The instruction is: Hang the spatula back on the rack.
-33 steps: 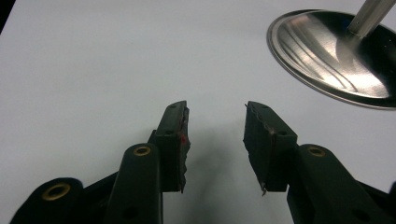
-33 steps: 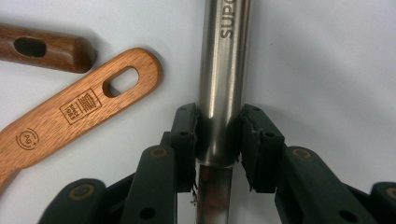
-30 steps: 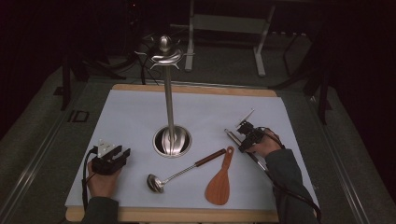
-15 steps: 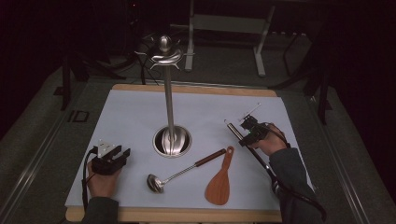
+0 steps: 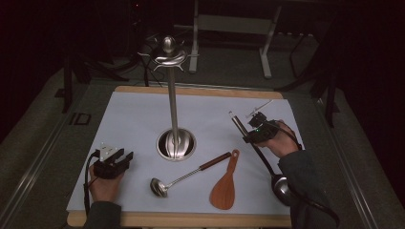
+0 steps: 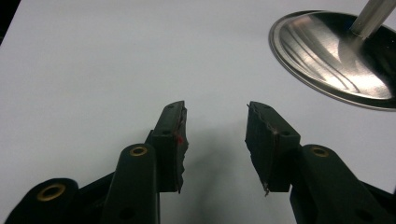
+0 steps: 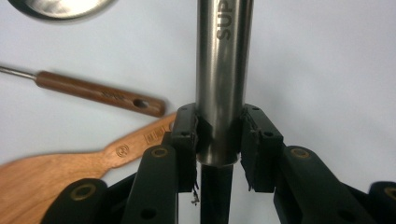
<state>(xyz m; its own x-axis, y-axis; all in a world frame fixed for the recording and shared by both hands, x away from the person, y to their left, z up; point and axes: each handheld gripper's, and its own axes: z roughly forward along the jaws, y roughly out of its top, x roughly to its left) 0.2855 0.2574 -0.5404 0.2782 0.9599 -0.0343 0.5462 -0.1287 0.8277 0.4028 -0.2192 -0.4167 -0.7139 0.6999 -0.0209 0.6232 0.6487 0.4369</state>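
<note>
White table top point(image 5: 133, 124), w/ wooden edge at near side. Tall steel rack point(image 5: 173, 100) upright near middle of it: round shiny base point(image 6: 336, 56), thin pole, hooked crown at top. All places below given vs. that rack.

Right of rack, raised off table: big steel ladle point(image 5: 267, 157), held slanted, handle end up and toward rack's side, bowl point(image 5: 281, 190) low by the person's right sleeve. Right gripper point(image 5: 254, 130) clamped on ladle's steel handle point(image 7: 223, 79), both pads pressed tight against the tube, lettering "SUP" legible on it; black section of handle just below the pads.

In front of rack, a bit right: wooden spatula point(image 5: 225, 183) flat on table, blade toward near edge, handle hole pointing back toward rack base. Just left of spatula, in front of rack base: small ladle point(image 5: 186, 175), brown wood grip point(image 7: 100, 92) angled toward rack's right, steel bowl toward near-left. Spatula handle and small ladle's grip near each other, apart.

Left-front of rack, well apart from base: left gripper point(image 5: 118, 161) low over bare table, jaws spread wide, just been opening further, nothing betw. them; rack base seen ahead-right in left gripper view.
</note>
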